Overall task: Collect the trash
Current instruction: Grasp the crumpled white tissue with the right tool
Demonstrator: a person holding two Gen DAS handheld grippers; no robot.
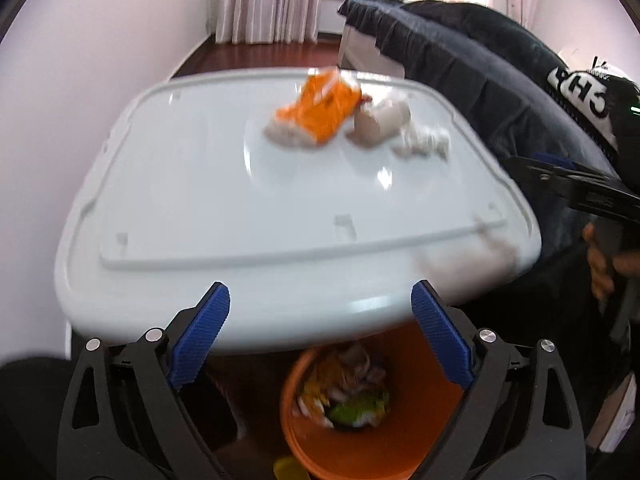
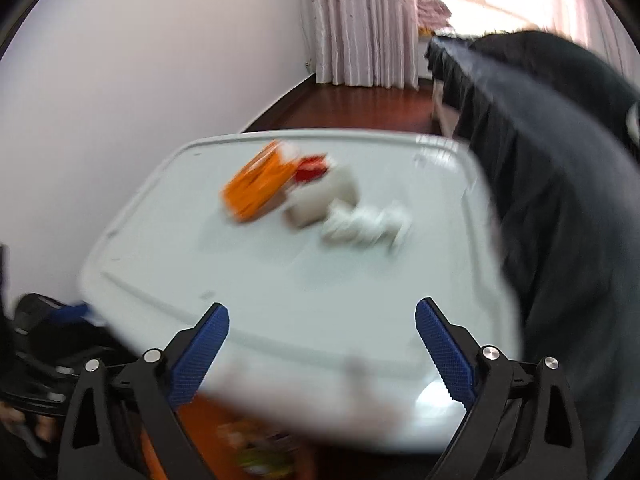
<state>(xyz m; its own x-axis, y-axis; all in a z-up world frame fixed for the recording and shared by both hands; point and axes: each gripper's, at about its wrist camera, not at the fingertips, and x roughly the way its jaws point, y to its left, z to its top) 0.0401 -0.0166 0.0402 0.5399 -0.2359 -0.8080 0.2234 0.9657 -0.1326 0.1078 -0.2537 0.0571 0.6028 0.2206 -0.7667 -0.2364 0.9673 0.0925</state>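
A white table (image 1: 200,184) by a pale wall (image 1: 80,60) holds wrappers (image 1: 320,112); both tools' jaws gape empty.

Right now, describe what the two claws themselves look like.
Both look alike. The left claw has two black plastic fingers with triangular cut-outs, silver round bolts at the joints, and ribbed blue pads on the inner faces. The right claw has the same black frame, silver bolts and blue pads. No cables or markings show.
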